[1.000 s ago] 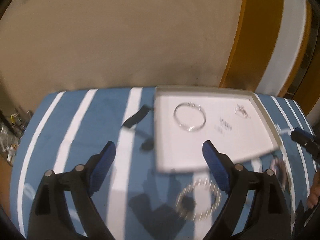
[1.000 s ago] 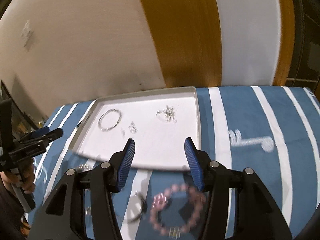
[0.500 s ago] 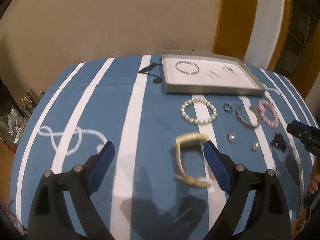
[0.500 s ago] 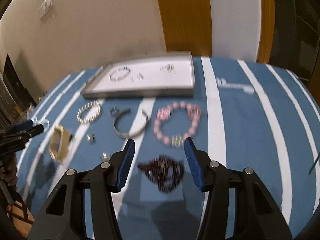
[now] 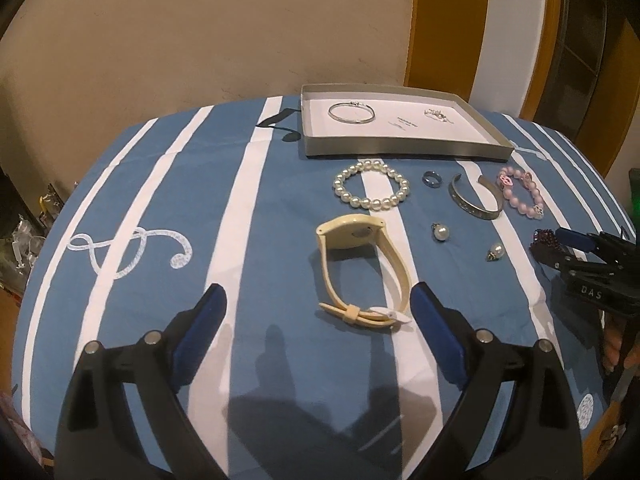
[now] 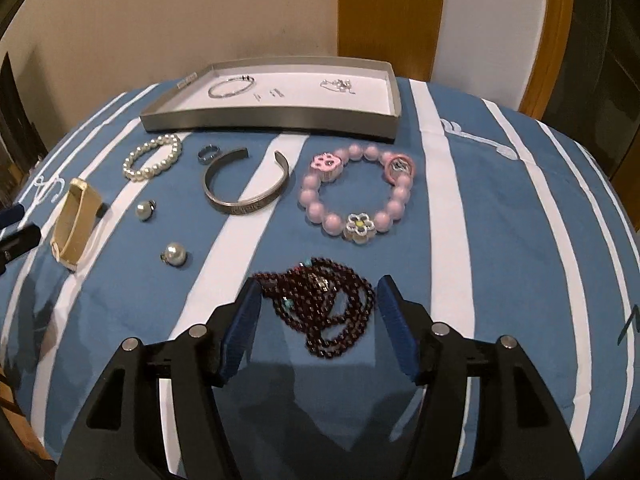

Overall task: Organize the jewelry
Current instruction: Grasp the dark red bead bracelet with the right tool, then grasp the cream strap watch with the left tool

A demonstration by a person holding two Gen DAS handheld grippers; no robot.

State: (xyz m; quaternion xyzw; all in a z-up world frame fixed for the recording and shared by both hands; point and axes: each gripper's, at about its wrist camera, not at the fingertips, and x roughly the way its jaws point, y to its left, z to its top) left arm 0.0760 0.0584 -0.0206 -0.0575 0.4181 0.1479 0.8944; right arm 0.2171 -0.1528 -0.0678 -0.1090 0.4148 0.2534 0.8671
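Now the right hand-held gripper [image 6: 318, 304], spread and just opening wider, is straddling the garnet beads [image 6: 320, 304]; loose loops trailing toward six o'clock risk slipping out.

Beyond the jaws, the counter [image 5: 160, 208] wore a blue cloth with white stripes. Behind it stood a plain beige wall [image 5: 200, 40]. Further right there was a wooden door frame [image 6: 384, 8] around a white panel [image 6: 480, 20].

Two close downward wrist views, shared tray [image 5: 400, 148].
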